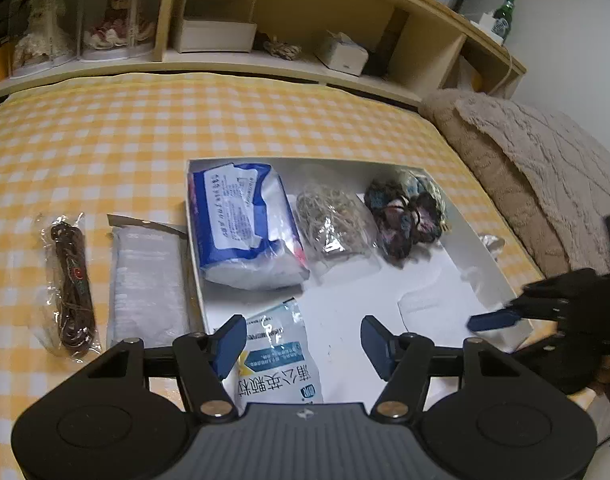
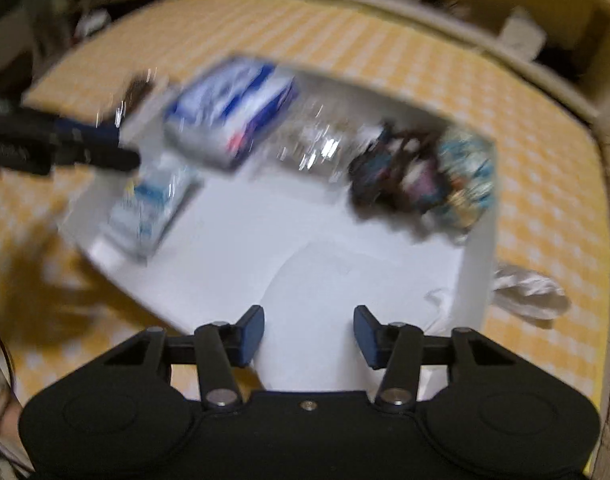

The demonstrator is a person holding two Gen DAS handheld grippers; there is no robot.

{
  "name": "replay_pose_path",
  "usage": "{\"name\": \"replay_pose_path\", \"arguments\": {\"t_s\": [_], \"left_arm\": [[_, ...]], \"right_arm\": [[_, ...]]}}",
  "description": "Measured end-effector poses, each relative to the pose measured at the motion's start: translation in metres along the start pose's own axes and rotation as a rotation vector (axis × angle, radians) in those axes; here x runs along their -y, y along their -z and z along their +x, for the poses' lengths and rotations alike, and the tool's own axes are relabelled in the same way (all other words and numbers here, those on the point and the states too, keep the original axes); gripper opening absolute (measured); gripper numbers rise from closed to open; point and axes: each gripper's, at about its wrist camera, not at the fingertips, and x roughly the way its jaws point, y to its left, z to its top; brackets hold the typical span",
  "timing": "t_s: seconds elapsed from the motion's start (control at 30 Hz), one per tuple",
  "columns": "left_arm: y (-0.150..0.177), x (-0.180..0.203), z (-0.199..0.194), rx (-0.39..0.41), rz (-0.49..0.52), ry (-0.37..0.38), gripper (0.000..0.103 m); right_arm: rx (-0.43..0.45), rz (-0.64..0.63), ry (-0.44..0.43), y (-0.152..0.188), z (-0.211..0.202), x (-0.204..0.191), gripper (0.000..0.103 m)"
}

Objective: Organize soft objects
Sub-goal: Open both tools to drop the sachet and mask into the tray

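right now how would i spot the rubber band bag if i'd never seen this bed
Find the white box lying open on the yellow checked bedspread. Along its far wall three things sit in a row, and the rubber band bag is the middle one. Unlike the blue tissue pack on one side and the dark scrunchies on the other, it is clear plastic showing a tan tangle.

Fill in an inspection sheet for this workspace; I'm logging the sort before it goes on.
Surface: yellow checked bedspread.
Job's things: white box holds tissue pack, rubber-band bag, scrunchies, sachet; grey pack and dark cord bag lie outside.
Clutter: crumpled wrapper beside box.
Grippers: left gripper over sachet, jaws open; right gripper over box, jaws open, empty.
Cables: nothing seen.
Surroundings: shelf, beige blanket, green bottle.
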Motion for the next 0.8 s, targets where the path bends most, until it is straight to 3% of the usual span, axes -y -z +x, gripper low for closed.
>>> {"name": "replay_pose_path", "arguments": {"t_s": [0.13,0.4,0.47,0.53,0.7,0.73,0.8], "left_arm": [[0.003,0.004,0.004,-0.016,0.026,0.006,0.063],[0.006,0.003,0.015,-0.051,0.031,0.015,0.062],[0.006,0.003,0.017,-0.058,0.034,0.017,0.062],[0.007,0.003,0.018,-0.063,0.036,0.018,0.062],[0.005,0.002,0.017,-0.059,0.034,0.029,0.062],[0.004,0.002,0.016,-0.058,0.034,0.032,0.062],[0.004,0.003,0.016,-0.058,0.036,0.037,0.062]], "right_arm": [[-0.063,0.002,0.065,0.001,0.030,0.008,0.043],[0.015,0.176,0.169,0.000,0.040,0.052,0.046],[0.032,0.202,0.197,-0.002,0.041,0.060,0.038],[0.025,0.220,0.202,-0.004,0.038,0.063,0.037],[0.063,0.145,0.001,-0.013,0.012,0.043,0.036],[0.049,0.113,-0.039,-0.016,0.009,0.035,0.033],[0.004,0.065,-0.129,-0.019,0.011,0.022,0.012]]}}
